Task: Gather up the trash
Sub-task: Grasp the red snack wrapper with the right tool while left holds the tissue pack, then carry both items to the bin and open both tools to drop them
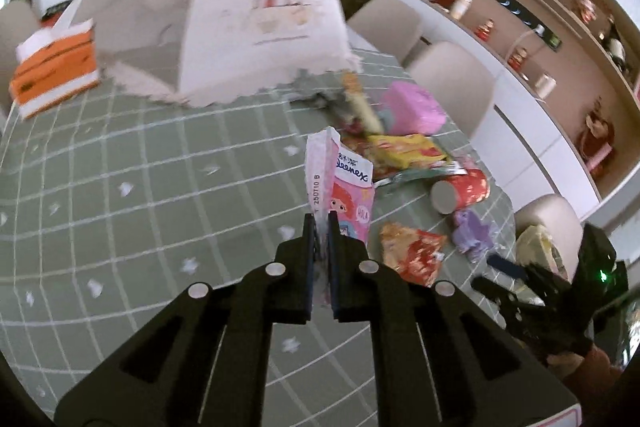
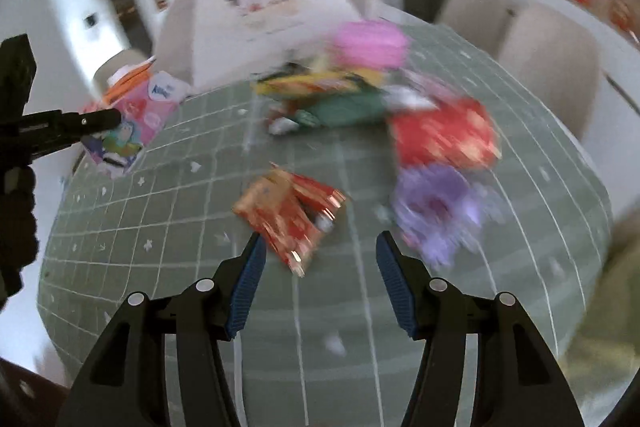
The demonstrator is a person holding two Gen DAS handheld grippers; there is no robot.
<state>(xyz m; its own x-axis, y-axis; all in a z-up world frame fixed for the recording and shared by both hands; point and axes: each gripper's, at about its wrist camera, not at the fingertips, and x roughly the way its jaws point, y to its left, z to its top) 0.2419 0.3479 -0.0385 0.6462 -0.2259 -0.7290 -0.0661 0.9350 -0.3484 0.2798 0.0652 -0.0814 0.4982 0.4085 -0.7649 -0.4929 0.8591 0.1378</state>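
"Kleenex", "HOLA" on tissue packet (image 1: 352, 195)

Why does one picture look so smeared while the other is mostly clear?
Right wrist view: motion blur smears the red can and purple wrapper. Left wrist view: the pink tissue pack is crisp, though the food cover is soft. Both views bend the tablecloth grid, fisheye-style.

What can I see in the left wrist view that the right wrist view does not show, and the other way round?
Only the left wrist view shows the wall shelves sharply, and the left gripper from behind, shut on the pink Kleenex packet.

Only the right wrist view shows the right gripper from behind, open and empty, above the green checked tablecloth.

Both show the packet, the red and gold snack wrapper, the purple wrapper, the red can, the pink pouch and the white food cover.
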